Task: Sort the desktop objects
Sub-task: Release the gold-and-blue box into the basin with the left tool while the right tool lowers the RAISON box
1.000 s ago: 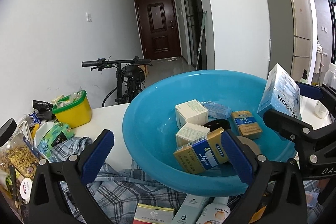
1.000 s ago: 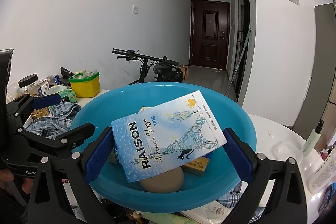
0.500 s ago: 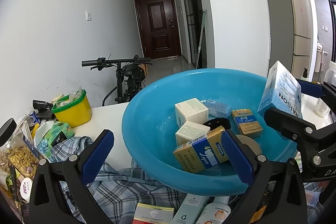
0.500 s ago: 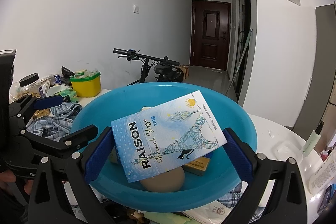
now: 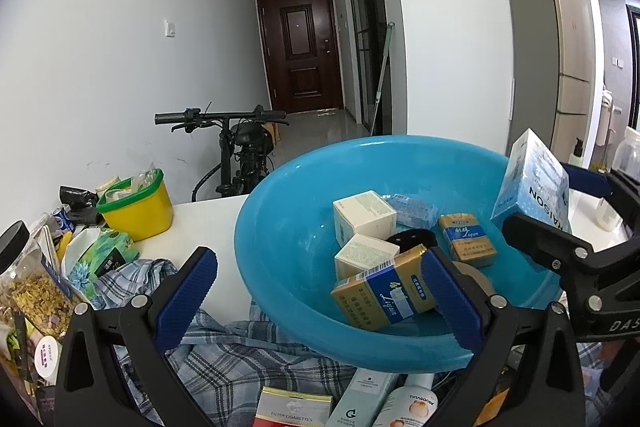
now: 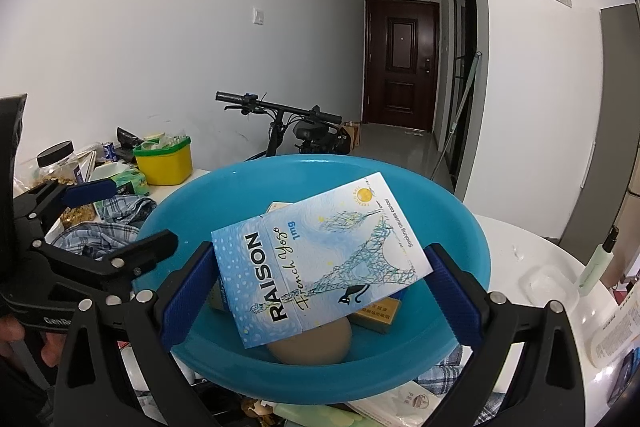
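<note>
A big blue basin (image 5: pixel 288 227) stands on the white table and holds several small boxes. My right gripper (image 6: pixel 320 291) is shut on a light-blue RAISON cigarette box (image 6: pixel 320 259) and holds it over the basin (image 6: pixel 460 227); the box also shows in the left wrist view (image 5: pixel 532 183). My left gripper (image 5: pixel 316 291) is open at the basin's near rim. A gold-and-blue cigarette pack (image 5: pixel 384 291) lies in the basin against its right finger, with nothing between the jaws' pads. A tan round object (image 6: pixel 312 343) lies in the basin below the RAISON box.
A yellow tub with a green rim (image 5: pixel 136 203) and snack bags (image 5: pixel 32 287) stand at the left. A plaid cloth (image 5: pixel 200 355) lies under the basin's front. Boxes and tubes (image 5: pixel 360 403) lie near the front edge. Bottles (image 6: pixel 596 267) stand at the right. A bicycle (image 5: pixel 240 147) is behind the table.
Both grippers have barely moved. The RAISON box stays clamped over the basin and has shifted very slightly.
</note>
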Demonstrator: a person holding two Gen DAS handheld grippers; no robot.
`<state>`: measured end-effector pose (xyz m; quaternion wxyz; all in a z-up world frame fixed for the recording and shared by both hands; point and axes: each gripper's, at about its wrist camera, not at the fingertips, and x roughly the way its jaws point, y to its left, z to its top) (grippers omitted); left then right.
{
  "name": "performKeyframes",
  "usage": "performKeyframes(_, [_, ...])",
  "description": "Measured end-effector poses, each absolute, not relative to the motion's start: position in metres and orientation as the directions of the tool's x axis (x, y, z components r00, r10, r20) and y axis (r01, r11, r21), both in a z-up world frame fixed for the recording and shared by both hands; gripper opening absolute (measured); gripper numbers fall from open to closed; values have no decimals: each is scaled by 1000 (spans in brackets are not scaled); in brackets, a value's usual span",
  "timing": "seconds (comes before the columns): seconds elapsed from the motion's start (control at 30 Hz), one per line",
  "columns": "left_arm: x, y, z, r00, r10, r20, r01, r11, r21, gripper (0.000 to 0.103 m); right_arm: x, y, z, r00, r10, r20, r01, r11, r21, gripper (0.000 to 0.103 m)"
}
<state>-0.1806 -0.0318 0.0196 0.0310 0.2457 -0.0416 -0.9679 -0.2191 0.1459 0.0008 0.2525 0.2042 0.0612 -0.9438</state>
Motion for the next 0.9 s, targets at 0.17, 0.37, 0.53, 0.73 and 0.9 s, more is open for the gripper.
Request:
performKeyframes(0.17, [-179, -34, 22, -878, -76, -474, 39, -995, 87, 103, -224, 149, -2, -793, -441, -421, 489, -872, -7, 100])
performKeyframes(0.37, [-179, -33, 21, -879, -76, -471, 34, -995, 96, 103, -225, 147, -4, -799, -426, -424, 479, -878, -22, 100])
performKeyframes(0.53, [-178, -33, 22, -878, -70, -474, 31, -996, 88, 103, -226, 148, -4, -807, -416, -420, 471, -882, -30, 100])
performKeyframes(0.73, [-169, -30, 32, -896, -60, -439, 24, -996, 86, 103, -229, 147, -5, -804, -414, -427, 471, -882, -31, 100])
performKeyframes(0.9, [-173, -32, 27, -891, -86, -447, 47, -994, 99, 103, -230, 148, -6, -794, -423, -437, 477, -879, -17, 100])
